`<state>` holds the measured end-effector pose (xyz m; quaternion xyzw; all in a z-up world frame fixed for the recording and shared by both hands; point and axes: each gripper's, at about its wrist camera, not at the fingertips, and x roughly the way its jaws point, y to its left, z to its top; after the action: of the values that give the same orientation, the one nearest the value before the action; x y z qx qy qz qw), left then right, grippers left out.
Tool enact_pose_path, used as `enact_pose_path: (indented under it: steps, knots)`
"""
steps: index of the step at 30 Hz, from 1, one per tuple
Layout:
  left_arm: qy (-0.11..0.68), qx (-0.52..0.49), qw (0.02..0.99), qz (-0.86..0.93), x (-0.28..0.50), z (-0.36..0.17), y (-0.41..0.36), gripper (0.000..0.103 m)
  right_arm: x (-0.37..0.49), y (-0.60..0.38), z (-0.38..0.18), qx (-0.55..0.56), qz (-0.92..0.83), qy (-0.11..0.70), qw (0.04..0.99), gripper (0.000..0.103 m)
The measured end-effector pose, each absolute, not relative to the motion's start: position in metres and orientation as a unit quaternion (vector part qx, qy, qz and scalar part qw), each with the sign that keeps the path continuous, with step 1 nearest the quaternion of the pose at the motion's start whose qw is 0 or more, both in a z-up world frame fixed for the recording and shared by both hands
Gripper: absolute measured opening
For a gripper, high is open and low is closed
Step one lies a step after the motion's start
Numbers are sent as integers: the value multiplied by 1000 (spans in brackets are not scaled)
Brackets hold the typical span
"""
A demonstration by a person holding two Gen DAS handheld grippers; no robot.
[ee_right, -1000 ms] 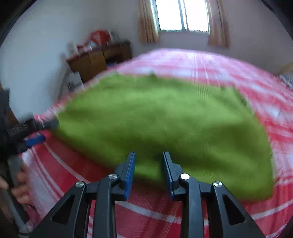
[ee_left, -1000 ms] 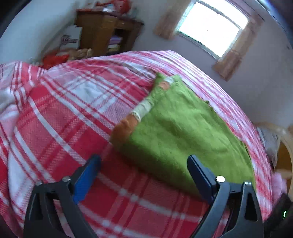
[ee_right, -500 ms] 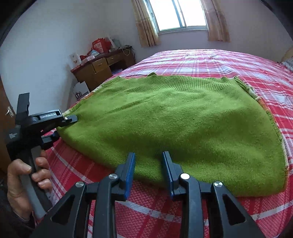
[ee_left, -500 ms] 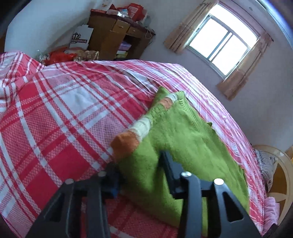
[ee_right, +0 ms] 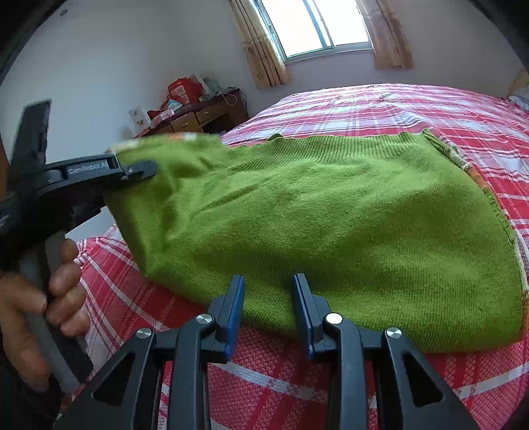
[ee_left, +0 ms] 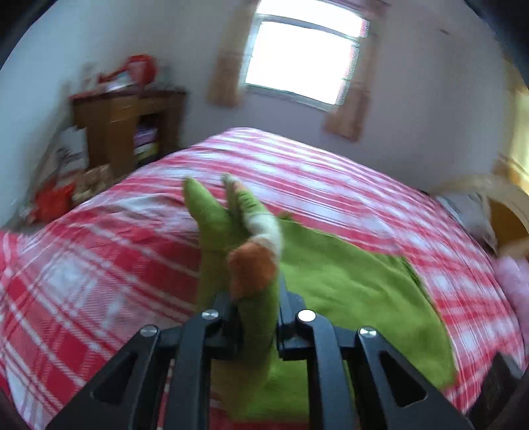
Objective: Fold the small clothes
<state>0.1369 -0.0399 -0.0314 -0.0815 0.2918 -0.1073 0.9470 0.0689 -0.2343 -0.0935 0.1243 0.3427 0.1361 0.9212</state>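
A green knit sweater (ee_right: 330, 215) with an orange and white striped edge lies on the red plaid bed. My left gripper (ee_left: 258, 317) is shut on the sweater's near left corner (ee_left: 254, 271) and holds it lifted off the bed; it also shows in the right wrist view (ee_right: 132, 172). My right gripper (ee_right: 267, 297) is open by a narrow gap at the sweater's near edge, with the fabric just past its blue fingertips (ee_right: 236, 297).
The red plaid bed cover (ee_right: 264, 380) fills the foreground. A wooden desk (ee_right: 198, 115) with clutter stands against the left wall. A window (ee_right: 314, 26) with curtains is at the back. A pillow and headboard (ee_left: 489, 211) lie at the right.
My left gripper closed on the sweater's corner and lifted it up and to the right. My right gripper stayed at the near edge with the same narrow gap.
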Motion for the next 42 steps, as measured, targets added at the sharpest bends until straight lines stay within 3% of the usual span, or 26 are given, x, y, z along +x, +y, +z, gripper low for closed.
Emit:
enact_pose_path:
  steps: [5, 13, 15, 16, 17, 21, 27, 31, 33, 35, 37, 42]
  knots:
    - [304, -15, 941, -145, 127, -46, -77, 15, 71, -240, -95, 139, 142, 342, 918, 32]
    - [324, -22, 932, -164, 130, -63, -79, 15, 79, -267, -81, 196, 164, 358, 898, 32]
    - [325, -32, 930, -168, 127, -64, -78, 15, 88, -281, -63, 213, 171, 343, 899, 46]
    - [326, -37, 929, -169, 128, -65, -77, 15, 94, -287, -55, 227, 179, 335, 897, 66]
    - [327, -43, 928, -171, 129, -66, -75, 15, 101, -292, -49, 243, 187, 328, 893, 77]
    - [329, -65, 925, -176, 131, -69, -71, 15, 162, -301, -40, 311, 226, 343, 857, 77]
    - [329, -70, 924, -181, 129, -72, -70, 15, 252, -266, -69, 289, 224, 443, 819, 77]
    - [329, -73, 924, -183, 127, -73, -70, 15, 286, -232, -65, 264, 258, 455, 810, 77]
    - [328, -71, 924, -183, 126, -73, -72, 15, 295, -218, -60, 224, 250, 460, 822, 72]
    - [330, -74, 923, -184, 126, -73, -70, 16, 303, -200, -58, 156, 223, 475, 837, 20]
    - [331, -82, 922, -186, 126, -74, -68, 17, 305, -189, -58, 107, 215, 478, 845, 14]
    - [324, -82, 924, -186, 118, -67, -68, 16, 275, -186, -26, 47, 233, 411, 880, 12]
